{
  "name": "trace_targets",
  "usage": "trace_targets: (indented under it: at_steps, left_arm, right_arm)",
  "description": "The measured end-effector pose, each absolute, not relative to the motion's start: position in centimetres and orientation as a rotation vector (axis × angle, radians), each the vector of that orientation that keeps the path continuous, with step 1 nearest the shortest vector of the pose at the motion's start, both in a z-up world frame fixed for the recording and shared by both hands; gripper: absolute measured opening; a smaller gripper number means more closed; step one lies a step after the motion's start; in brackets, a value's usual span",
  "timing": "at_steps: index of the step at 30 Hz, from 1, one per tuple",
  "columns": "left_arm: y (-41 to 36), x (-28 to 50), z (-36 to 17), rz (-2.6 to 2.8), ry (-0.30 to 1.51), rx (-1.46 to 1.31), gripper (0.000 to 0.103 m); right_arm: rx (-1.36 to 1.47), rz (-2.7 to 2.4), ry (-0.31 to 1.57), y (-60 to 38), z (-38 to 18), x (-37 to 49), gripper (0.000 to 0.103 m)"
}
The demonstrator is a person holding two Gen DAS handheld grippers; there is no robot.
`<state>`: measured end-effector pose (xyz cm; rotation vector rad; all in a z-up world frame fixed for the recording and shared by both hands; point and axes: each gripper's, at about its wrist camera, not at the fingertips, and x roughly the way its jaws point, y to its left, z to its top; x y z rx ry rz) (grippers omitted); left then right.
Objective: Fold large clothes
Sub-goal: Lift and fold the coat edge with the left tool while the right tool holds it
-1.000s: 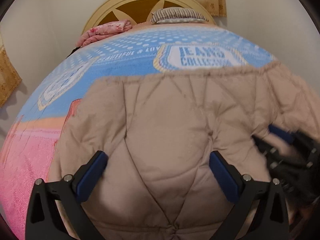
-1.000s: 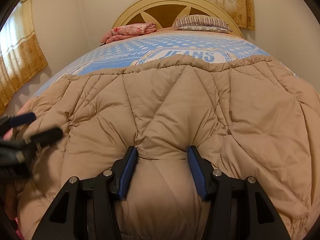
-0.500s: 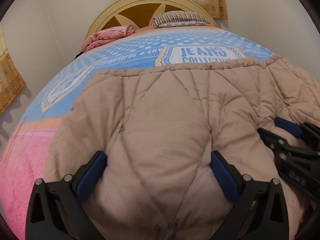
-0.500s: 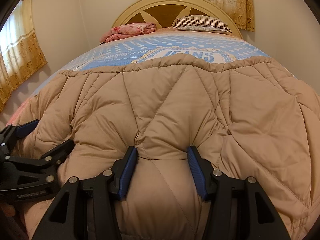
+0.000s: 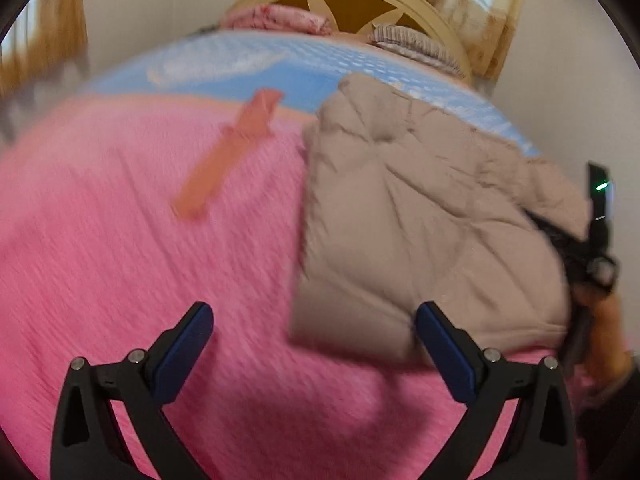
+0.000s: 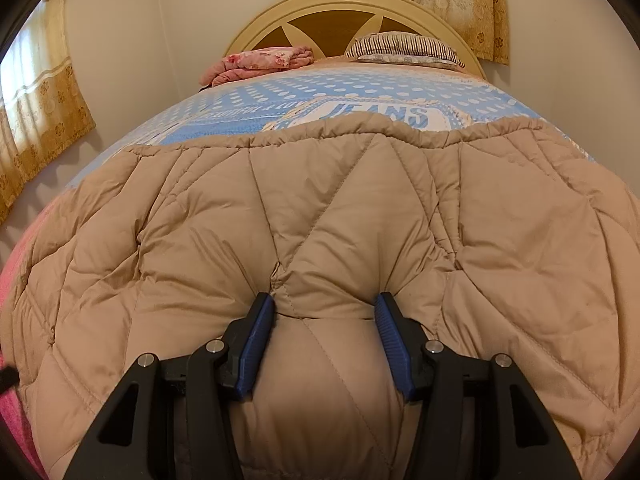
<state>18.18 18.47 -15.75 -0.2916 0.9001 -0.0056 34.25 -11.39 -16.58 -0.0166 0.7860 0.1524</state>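
A tan quilted padded garment (image 6: 320, 216) lies spread on the bed and fills most of the right wrist view. My right gripper (image 6: 326, 336) is shut on a bulging fold of it at its near edge. In the blurred left wrist view the garment (image 5: 420, 216) lies to the right, folded into a narrower block. My left gripper (image 5: 316, 344) is open and empty above the pink blanket (image 5: 140, 260), just left of the garment's near corner. The right gripper's body (image 5: 592, 248) shows at the far right edge.
The bed has a blue dotted cover (image 6: 320, 96) with "JEANS" lettering. A pink folded cloth (image 6: 260, 60) and a striped pillow (image 6: 404, 46) lie by the cream headboard (image 6: 352, 8). Curtains (image 6: 36, 120) hang at left and behind.
My left gripper has left the garment and swung left over the pink blanket, still open. The right gripper keeps its hold and has not moved.
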Motion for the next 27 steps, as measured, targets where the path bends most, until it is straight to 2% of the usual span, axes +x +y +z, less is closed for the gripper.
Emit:
trace_targets:
  at_steps: [7,9,12,14,15,18,24,27]
  left_arm:
    - [16.5,20.6,-16.5,-0.113,0.871,-0.433,0.102]
    - [17.0,21.6,-16.8,-0.098,0.858,-0.486,0.096]
    - [18.6,22.8,-17.7,-0.089,0.849,-0.610,0.086]
    - [18.8,22.8,-18.1,-0.079,0.855,-0.633,0.085]
    - [18.5,22.8,-18.0,-0.066,0.867,-0.615,0.085]
    - [17.5,21.5,-17.2,-0.019,0.903,-0.576,0.085]
    - [16.6,19.6,-17.5,-0.016,0.897,-0.582,0.085]
    - [17.3,20.7,-18.0,-0.045,0.854,-0.648,0.086]
  right_arm:
    - [-0.011,0.105,0.736,-11.4,-10.9,34.7,0.057]
    - [-0.021,0.068,0.732,-11.4,-9.9,36.5,0.062]
    - [-0.057,0.020,0.799,-11.3,-11.3,40.6,0.063]
    - [-0.095,0.006,0.876,-11.0,-13.9,42.7,0.063]
    - [-0.089,0.005,0.914,-11.0,-15.2,43.4,0.066]
    - [-0.111,0.012,0.910,-10.9,-16.4,43.9,0.068]
    - [-0.102,0.025,0.913,-11.3,-14.9,41.6,0.068]
    - [-0.080,0.048,0.846,-11.5,-12.5,35.4,0.068]
